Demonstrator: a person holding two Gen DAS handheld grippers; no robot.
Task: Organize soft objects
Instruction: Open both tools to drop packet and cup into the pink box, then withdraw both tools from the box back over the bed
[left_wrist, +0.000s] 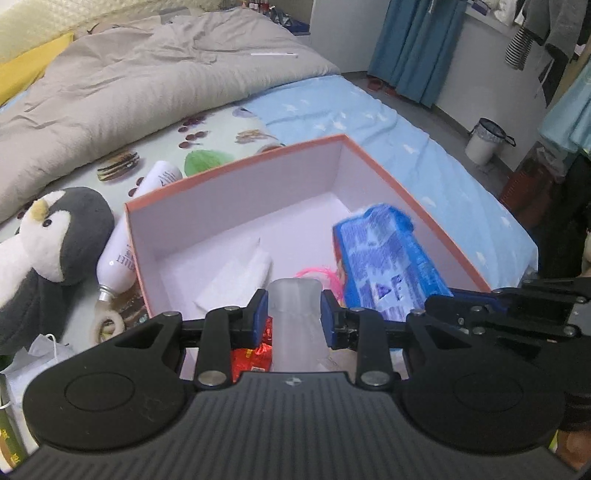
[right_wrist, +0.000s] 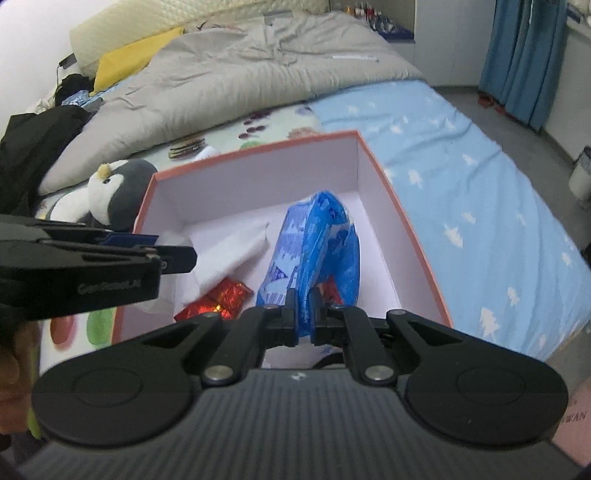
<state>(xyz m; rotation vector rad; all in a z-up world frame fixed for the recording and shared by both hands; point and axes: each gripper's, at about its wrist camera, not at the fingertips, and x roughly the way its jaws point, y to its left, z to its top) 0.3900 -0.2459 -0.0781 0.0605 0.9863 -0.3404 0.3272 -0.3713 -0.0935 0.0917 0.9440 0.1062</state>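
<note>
Blue crinkly pack (right_wrist: 314, 243) pinched by right tongs (right_wrist: 303, 314), left tongs (left_wrist: 294, 314) gripping translucent piece (left_wrist: 294, 295).

Both wrist views look down from close above the near rim into the open box (left_wrist: 236, 184) (right_wrist: 255, 166), bed (left_wrist: 424, 147) (right_wrist: 461, 166) beyond.

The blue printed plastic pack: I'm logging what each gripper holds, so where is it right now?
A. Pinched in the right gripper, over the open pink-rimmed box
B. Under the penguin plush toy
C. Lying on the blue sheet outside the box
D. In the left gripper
A: the right gripper is shut on the blue printed plastic pack, held above the inside of the open pink-rimmed box.
</note>
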